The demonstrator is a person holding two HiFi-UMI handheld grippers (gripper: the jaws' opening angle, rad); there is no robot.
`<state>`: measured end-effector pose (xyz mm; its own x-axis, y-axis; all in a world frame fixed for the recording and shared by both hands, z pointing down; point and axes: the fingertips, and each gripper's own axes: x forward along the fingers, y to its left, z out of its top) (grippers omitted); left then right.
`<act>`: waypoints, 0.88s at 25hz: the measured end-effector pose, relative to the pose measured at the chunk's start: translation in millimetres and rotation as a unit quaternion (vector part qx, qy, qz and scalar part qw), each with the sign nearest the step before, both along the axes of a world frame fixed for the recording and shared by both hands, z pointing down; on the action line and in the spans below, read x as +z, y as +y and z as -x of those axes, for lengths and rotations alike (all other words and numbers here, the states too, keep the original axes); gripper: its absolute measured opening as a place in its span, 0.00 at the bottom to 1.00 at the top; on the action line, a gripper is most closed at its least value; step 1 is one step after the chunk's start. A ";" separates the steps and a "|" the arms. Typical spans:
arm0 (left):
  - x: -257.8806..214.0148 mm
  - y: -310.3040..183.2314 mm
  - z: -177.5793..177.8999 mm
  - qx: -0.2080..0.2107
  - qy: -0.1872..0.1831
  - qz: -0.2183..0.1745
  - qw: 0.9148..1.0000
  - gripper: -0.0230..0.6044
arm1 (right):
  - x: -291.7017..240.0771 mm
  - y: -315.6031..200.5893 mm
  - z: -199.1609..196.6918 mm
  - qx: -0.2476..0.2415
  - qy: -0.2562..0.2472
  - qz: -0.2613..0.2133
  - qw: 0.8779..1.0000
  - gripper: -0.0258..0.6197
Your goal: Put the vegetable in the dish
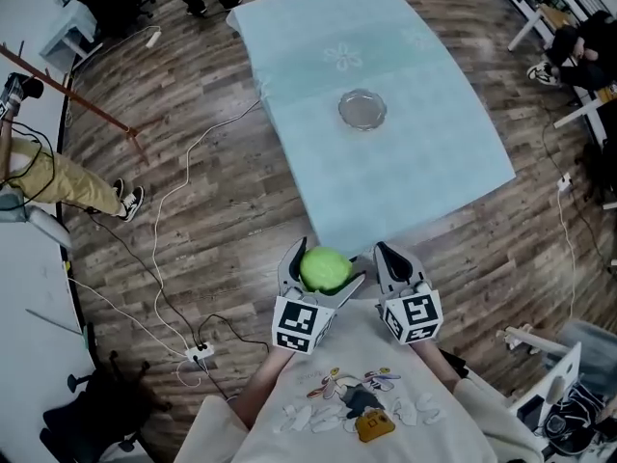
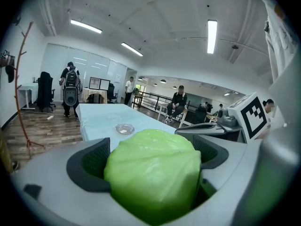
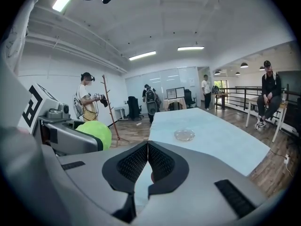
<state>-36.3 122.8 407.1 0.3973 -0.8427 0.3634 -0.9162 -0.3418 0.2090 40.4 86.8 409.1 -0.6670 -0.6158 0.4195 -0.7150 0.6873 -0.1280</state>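
As the fingers (image 2: 92, 163) of our left gripper (image 1: 324, 264) press on both sides of the green cabbage (image 2: 153, 173), we hold this vegetable in the air, close to our body. It is above the wooden floor (image 1: 241, 258), short of the near edge of the tabletop (image 1: 415, 162). The fingers of our right gripper (image 3: 147, 147) are pressed together at the tips with nothing between them. This gripper hangs just beside the left one, on its right side.

In front of both grippers lies the long tabletop under a pale blue cloth (image 1: 318, 27). The glass dish (image 1: 362, 109) stands on it near the middle, empty and well apart from the cabbage.

Farther out we see a white power strip (image 1: 200, 353) with cables on the floor, a person (image 2: 178, 105) seated by a railing, and other people (image 2: 70, 88) standing at the far end of the room.
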 end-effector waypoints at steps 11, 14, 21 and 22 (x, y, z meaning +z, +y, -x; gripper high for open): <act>-12.3 -124.1 -24.9 -0.013 -0.029 -0.009 0.999 0.92 | 2.3 -117.0 -24.6 -0.014 -0.029 0.019 0.999 0.07; -15.1 -153.1 -37.7 -0.013 -0.032 -0.011 0.999 0.92 | 5.0 -143.0 -28.2 -0.028 -0.039 0.033 0.998 0.07; -9.7 -208.7 -59.7 -0.036 -0.058 -0.008 0.998 0.92 | 5.2 -198.2 -46.2 -0.073 -0.049 0.024 0.996 0.07; -8.0 -213.9 -62.5 -0.039 -0.062 -0.007 0.997 0.92 | 8.2 -202.8 -48.4 -0.079 -0.053 0.025 0.995 0.07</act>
<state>26.2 -91.1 399.1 0.2834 -0.8745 0.3936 -0.9585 -0.2710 0.0882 88.7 -116.0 417.3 -0.7958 -0.4799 0.3694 -0.5794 0.7808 -0.2339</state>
